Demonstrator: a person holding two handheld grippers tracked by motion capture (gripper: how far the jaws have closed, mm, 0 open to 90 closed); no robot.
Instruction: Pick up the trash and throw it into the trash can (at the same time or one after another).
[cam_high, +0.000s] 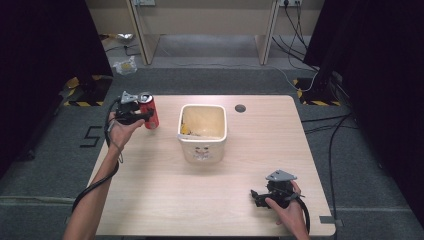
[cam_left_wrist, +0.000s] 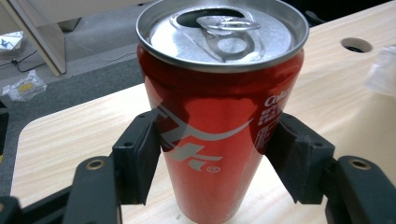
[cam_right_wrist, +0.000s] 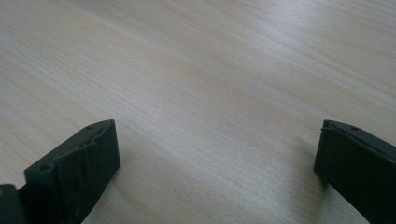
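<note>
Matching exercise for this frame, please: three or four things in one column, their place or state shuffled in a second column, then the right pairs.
1. red can
2. white bin
3. right hand-held gripper
4. left hand-held gripper

a. open, with bare tabletop between its jaws
b. at the table's middle
c. opened at the top, upright
d. clamped on the can's sides

Pairs: 1-c, 2-b, 3-a, 4-d

Glossy red metal can (cam_left_wrist: 215, 135); matt pale wood table (cam_high: 165, 195); smooth plastic bin (cam_high: 202, 145).
</note>
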